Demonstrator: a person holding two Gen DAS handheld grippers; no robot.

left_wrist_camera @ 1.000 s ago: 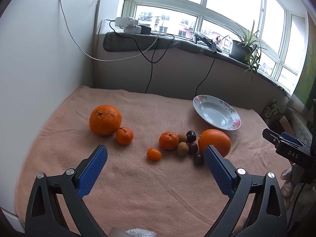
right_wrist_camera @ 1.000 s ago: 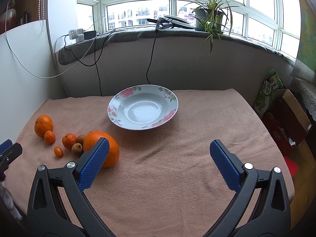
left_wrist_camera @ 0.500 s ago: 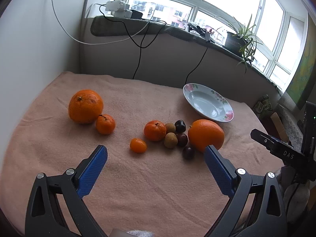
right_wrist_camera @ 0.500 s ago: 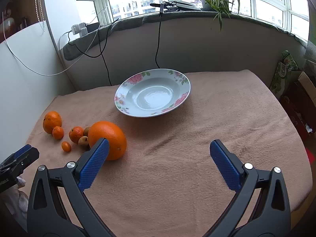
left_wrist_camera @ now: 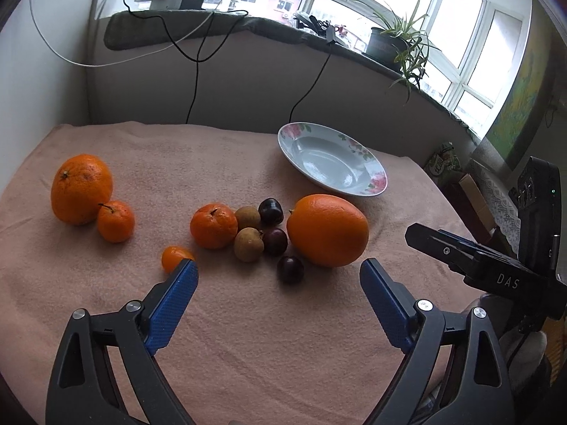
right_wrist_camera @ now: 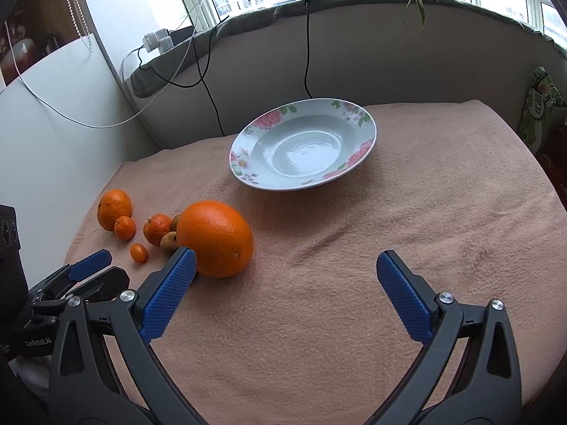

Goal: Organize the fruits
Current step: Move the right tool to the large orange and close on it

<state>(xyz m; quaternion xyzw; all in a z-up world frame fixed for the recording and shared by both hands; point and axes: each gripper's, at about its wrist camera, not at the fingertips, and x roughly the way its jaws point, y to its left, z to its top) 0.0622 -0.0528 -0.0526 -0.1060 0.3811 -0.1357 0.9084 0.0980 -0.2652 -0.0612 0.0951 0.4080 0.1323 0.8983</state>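
Note:
Fruits lie on a peach cloth [left_wrist_camera: 248, 336]. A big orange [left_wrist_camera: 326, 234] [right_wrist_camera: 215, 238] sits nearest the empty flowered plate [left_wrist_camera: 331, 158] [right_wrist_camera: 303, 143]. Left of it are dark cherries [left_wrist_camera: 290, 268], brown longans [left_wrist_camera: 248, 243], a mandarin [left_wrist_camera: 213, 226], a kumquat [left_wrist_camera: 173, 257], a small mandarin [left_wrist_camera: 116, 221] and another big orange [left_wrist_camera: 81, 188]. My left gripper [left_wrist_camera: 278, 281] is open and empty, just short of the fruit cluster. My right gripper [right_wrist_camera: 285, 271] is open and empty, its left finger beside the big orange.
A white wall [left_wrist_camera: 39, 88] stands on the left. A grey ledge [left_wrist_camera: 248, 28] with cables, a power strip and a potted plant [left_wrist_camera: 393, 42] runs behind the table. Boxes and bags [right_wrist_camera: 540, 113] sit past the table's right edge.
Both grippers have moved forward and lower toward the fruit. The fruits and plate look larger and closer; none of them has moved.

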